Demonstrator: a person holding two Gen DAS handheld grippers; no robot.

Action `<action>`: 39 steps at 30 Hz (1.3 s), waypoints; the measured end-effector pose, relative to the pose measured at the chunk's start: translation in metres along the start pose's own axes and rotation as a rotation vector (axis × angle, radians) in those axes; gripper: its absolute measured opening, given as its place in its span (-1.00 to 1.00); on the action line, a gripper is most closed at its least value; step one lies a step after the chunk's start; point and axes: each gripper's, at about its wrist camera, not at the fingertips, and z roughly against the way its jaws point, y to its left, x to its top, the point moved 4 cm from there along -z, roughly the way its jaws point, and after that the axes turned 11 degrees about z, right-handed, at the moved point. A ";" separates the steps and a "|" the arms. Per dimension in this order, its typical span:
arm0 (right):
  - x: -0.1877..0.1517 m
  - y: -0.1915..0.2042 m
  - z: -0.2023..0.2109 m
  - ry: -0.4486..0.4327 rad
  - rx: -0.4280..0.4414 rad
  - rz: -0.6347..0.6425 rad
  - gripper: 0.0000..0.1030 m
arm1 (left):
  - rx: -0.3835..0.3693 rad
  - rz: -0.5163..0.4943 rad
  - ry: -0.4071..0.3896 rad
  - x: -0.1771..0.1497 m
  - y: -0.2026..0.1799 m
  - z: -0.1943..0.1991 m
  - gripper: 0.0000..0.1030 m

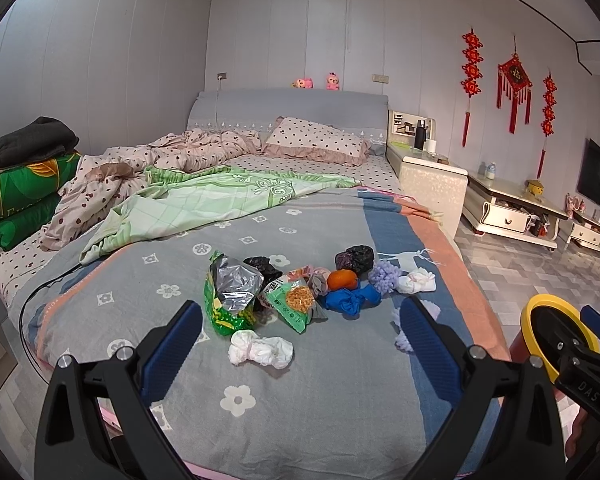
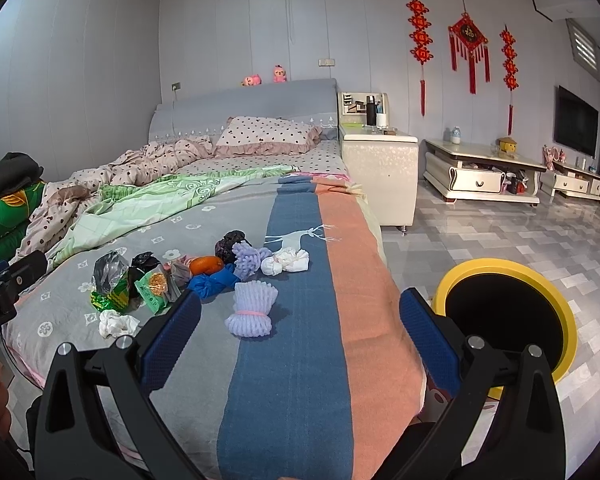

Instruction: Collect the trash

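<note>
So the trash is all heaped in one clump on the grey flower-print bedspread (image 1: 260, 400) near the foot of the bed: a crumpled green foil snack bag (image 1: 228, 296), a knotted blue plastic bag (image 1: 350, 300), a white tissue wad (image 1: 260, 348) and a lavender foam fruit net (image 2: 252, 312). Left gripper (image 1: 300, 344) and right gripper (image 2: 300, 332) both hover over it with jaws spread wide, nothing held. The round yellow-rimmed black bin (image 2: 508, 316) sits on the floor just beside the bed, probably so drops are quick.
</note>
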 end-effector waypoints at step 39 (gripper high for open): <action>-0.023 0.024 -0.190 0.325 0.196 0.092 0.84 | 0.083 0.082 0.301 -0.043 0.109 -0.158 0.86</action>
